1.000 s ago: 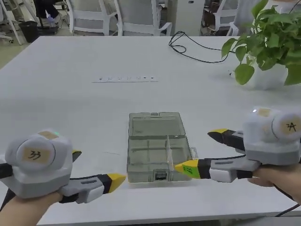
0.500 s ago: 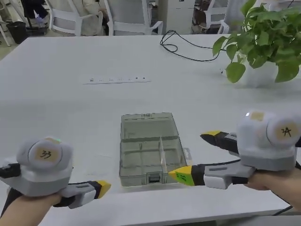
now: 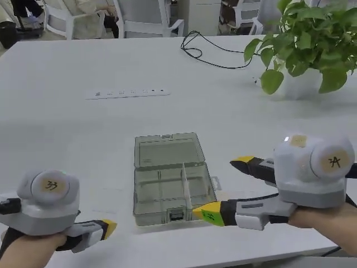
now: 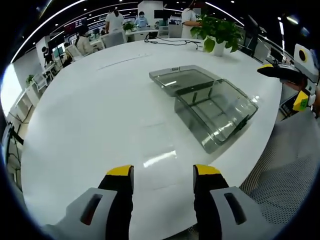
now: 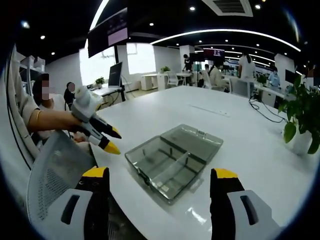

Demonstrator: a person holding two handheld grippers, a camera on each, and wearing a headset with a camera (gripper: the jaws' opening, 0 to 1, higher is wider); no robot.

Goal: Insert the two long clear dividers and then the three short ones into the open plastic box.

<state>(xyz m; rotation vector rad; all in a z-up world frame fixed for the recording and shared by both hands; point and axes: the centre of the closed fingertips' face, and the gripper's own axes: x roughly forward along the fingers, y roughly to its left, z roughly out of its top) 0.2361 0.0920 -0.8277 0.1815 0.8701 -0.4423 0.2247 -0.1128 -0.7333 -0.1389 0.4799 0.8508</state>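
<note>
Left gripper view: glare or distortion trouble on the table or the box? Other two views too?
Left gripper view: fisheye curves the table edge; a bright reflected streak glares just ahead of the left tool; the clear box shows small highlights. Right gripper view: same curvature, dark ceiling, box readable. Head view: straight lines, soft even light, box sharp.

Cropped at 1 o'clock in head view: plant (image 3: 304, 42). Too small to tell: marks on strip (image 3: 127, 93), 11 o'clock from box (image 3: 146, 202). Uncountable: clear dividers (image 3: 182, 187) inside.
</note>
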